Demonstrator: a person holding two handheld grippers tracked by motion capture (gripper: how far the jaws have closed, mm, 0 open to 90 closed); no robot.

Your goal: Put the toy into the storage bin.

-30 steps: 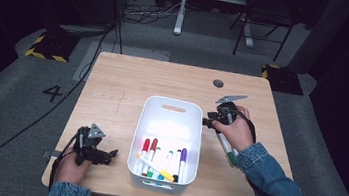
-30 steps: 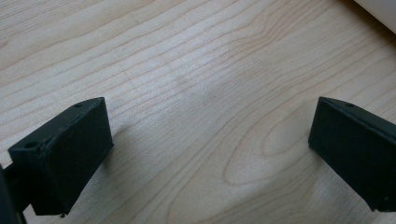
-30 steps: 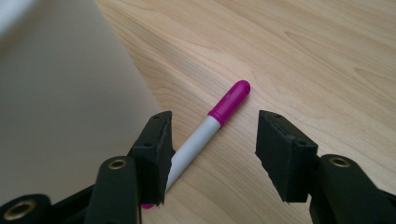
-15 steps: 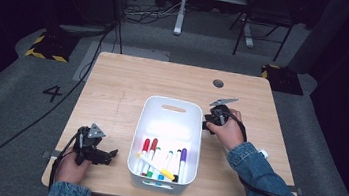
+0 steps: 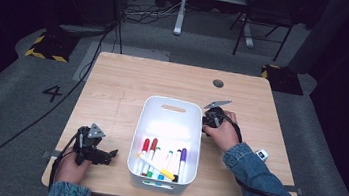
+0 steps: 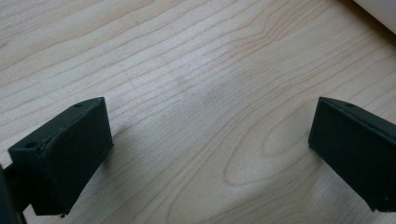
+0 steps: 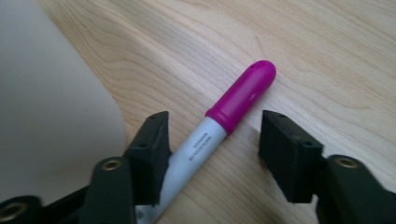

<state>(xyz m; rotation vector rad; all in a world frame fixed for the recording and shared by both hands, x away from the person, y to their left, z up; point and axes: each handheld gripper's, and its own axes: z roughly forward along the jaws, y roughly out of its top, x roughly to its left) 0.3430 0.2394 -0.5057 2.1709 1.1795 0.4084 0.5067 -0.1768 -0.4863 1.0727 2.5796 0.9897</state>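
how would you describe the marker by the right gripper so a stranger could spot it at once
Find the white bin in the middle of the wooden table. On the bare wood just off its right wall, between the open jaws of the right gripper, lies a marker. It has a grey barrel and magenta cap, and it lies outside the bin.

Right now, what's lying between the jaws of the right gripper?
A magenta-capped marker lies on the wooden table between the open jaws of the right gripper, beside the white bin, as the right gripper view shows.

We see the table (image 5: 129,80) brightly lit from above, the room around it dark; both close views look soft, with faint shadows.
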